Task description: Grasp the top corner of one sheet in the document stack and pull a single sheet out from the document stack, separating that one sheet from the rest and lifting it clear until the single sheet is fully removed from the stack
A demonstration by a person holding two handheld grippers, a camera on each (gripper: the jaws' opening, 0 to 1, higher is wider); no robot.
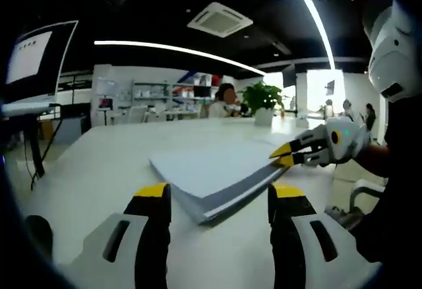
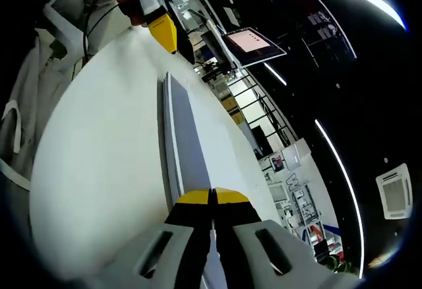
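Note:
A stack of white sheets (image 1: pixel 198 170) lies flat on the white table (image 1: pixel 99 163). My left gripper (image 1: pixel 219 193) stands open just short of the stack's near corner, its yellow-tipped jaws spread to either side of it without touching. From the right, my right gripper (image 1: pixel 285 156) is shut on the far right corner of the top sheet, which is raised slightly off the pile there. In the right gripper view the stack (image 2: pixel 179 124) runs away from my right gripper (image 2: pixel 211 198), whose jaws pinch the sheet's edge. My left gripper (image 2: pixel 173 38) is at the stack's far end.
A monitor on a stand (image 1: pixel 36 58) is at the table's left side. A potted plant (image 1: pixel 262 97) and seated people are at the far end. A person's light sleeve (image 2: pixel 39 71) runs along the table edge.

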